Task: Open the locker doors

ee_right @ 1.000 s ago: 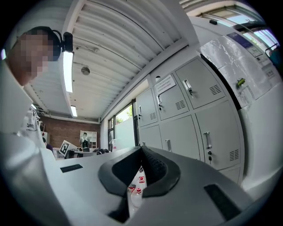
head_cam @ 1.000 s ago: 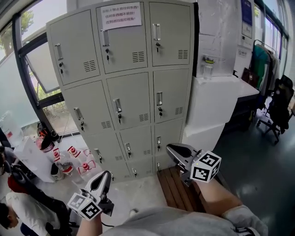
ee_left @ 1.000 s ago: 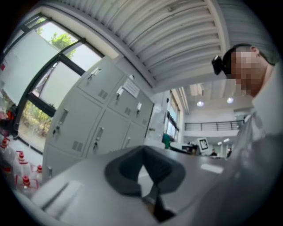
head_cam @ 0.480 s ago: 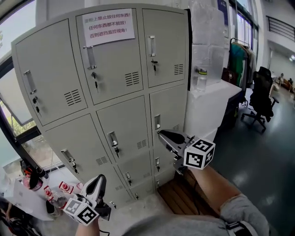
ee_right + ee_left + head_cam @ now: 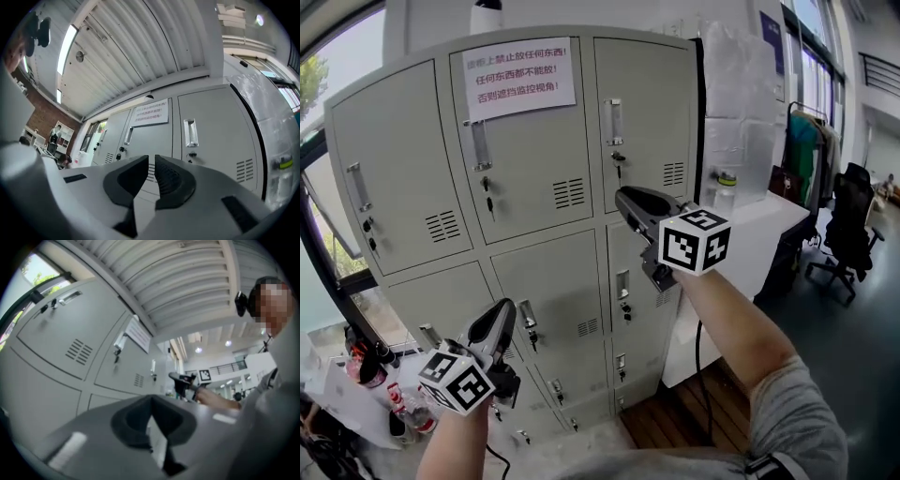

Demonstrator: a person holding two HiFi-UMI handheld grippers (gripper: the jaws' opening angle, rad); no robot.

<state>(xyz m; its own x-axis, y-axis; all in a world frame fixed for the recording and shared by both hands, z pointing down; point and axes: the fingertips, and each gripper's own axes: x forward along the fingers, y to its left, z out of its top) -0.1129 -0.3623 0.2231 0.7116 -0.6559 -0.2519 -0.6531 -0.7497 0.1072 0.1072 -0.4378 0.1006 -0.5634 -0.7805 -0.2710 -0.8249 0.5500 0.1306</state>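
Observation:
A grey locker bank [image 5: 546, 272] fills the head view, every door in sight shut. A paper notice [image 5: 520, 78] hangs on the top middle door. The top right door [image 5: 652, 103] has a recessed handle [image 5: 614, 122] with a key [image 5: 620, 161] below it. My right gripper [image 5: 625, 199] is shut and empty, its tip a little below that key and short of the door. In the right gripper view, the same handle [image 5: 190, 132] lies beyond the right gripper [image 5: 151, 161]. My left gripper [image 5: 505, 310] is shut and empty, near the middle door's handle [image 5: 526, 314] in the second row.
A tall white unit wrapped in plastic [image 5: 741, 103] stands right of the lockers, with a bottle [image 5: 727, 187] on a white counter [image 5: 769, 220]. Further right are a clothes rack [image 5: 806, 141] and an office chair [image 5: 848, 220]. Bottles [image 5: 394, 403] sit on the floor at the left.
Both grippers have risen toward the lockers. The right one went from the bottom rows up to the top right door. The head view has tilted up and come closer.

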